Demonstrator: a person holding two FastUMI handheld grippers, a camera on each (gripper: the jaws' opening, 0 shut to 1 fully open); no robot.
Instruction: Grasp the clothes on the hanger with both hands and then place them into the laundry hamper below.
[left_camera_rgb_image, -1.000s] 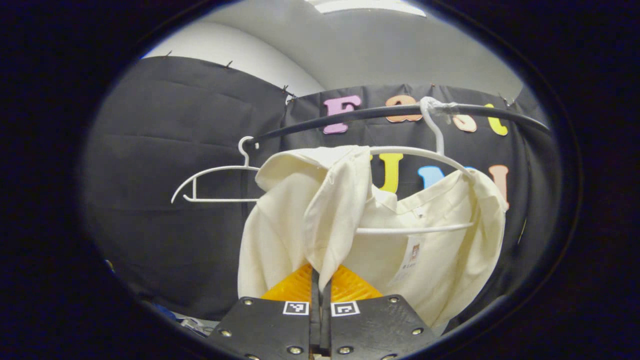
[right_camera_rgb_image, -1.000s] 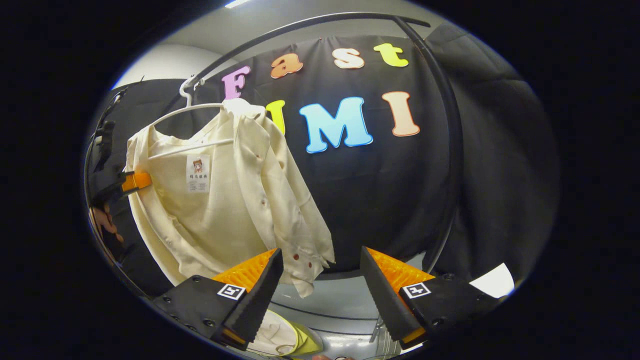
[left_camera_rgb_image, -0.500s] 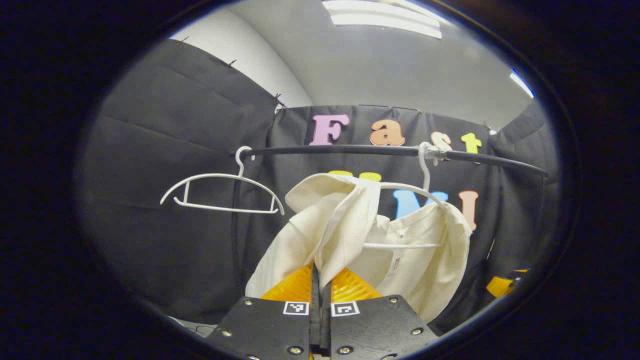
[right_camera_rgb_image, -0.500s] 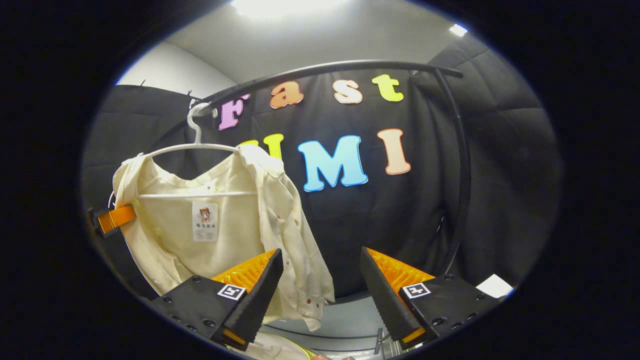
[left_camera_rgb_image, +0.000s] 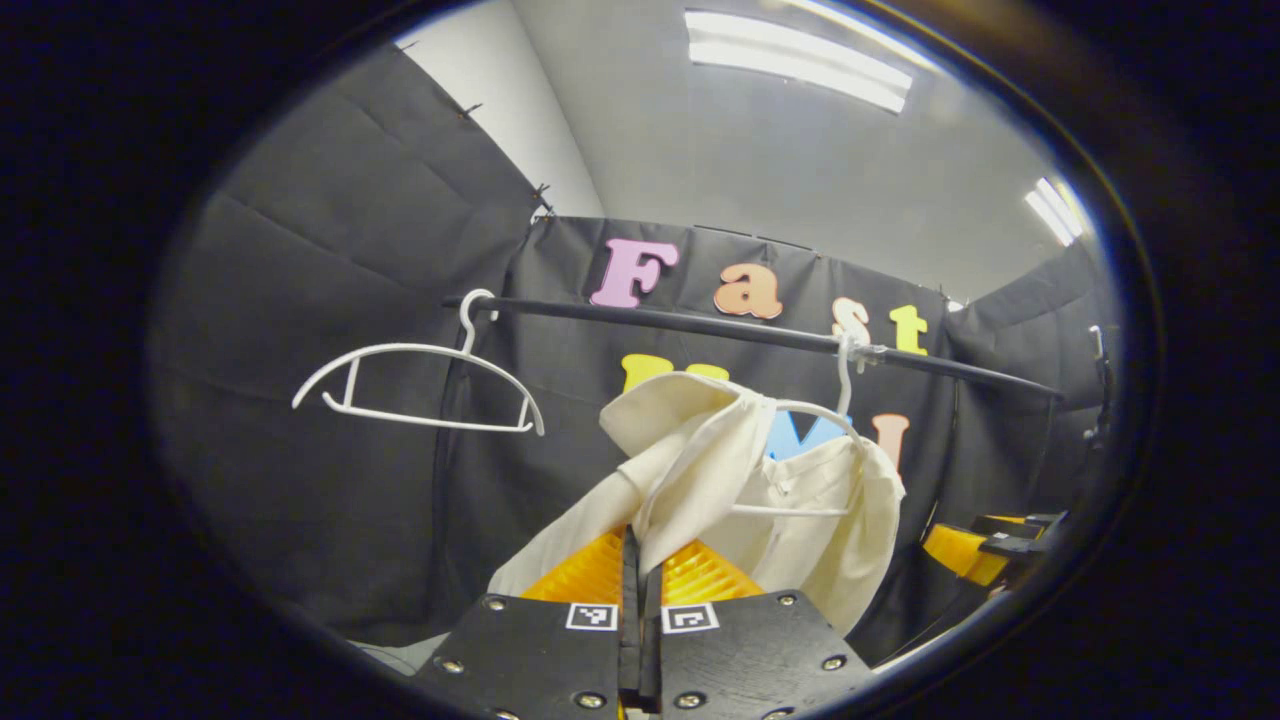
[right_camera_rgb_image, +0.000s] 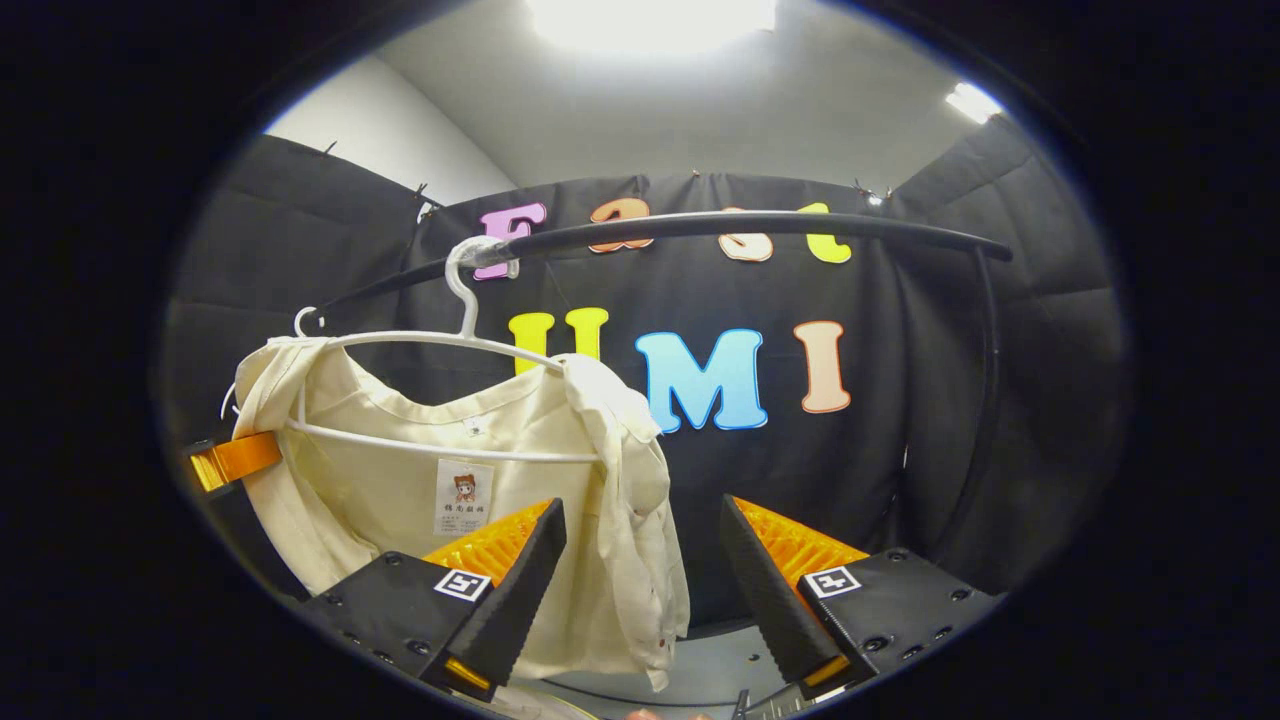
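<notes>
Two grippers are on this job and just one has a bite: the left gripper (left_camera_rgb_image: 641, 590) has its fingers pressed together on a fold of the cream shirt (left_camera_rgb_image: 700, 470), the cloth running up and away from the pinch toward the white hanger (left_camera_rgb_image: 810, 410) that carries it on the black rail (left_camera_rgb_image: 700, 322). The right gripper (right_camera_rgb_image: 640, 590) is empty, fingers spread wide, and the shirt (right_camera_rgb_image: 420, 470) sits up and to its own left, the near front panel drooping just past its left finger. That is the relation that counts for the next move: the garment's long axis hangs straight down from the hanger (right_camera_rgb_image: 440, 340), so the free panel edge is a vertical strip, and the open fingers look as if they need to shift left to straddle it. In the right gripper view the left gripper's tip (right_camera_rgb_image: 235, 458) shows at the shirt's far shoulder, so the cloth is drawn out that way, one shoulder already bunched and sliding on the hanger arm. The fabric reads as thin, soft woven cotton, matte, creasing easily, with small dark buttons low on the placket and a sewn label inside the neck. A second hanger (left_camera_rgb_image: 415, 385), bare, thin white plastic with curved arms, hangs farther along the rail. The hamper is out of sight below, I judge.
</notes>
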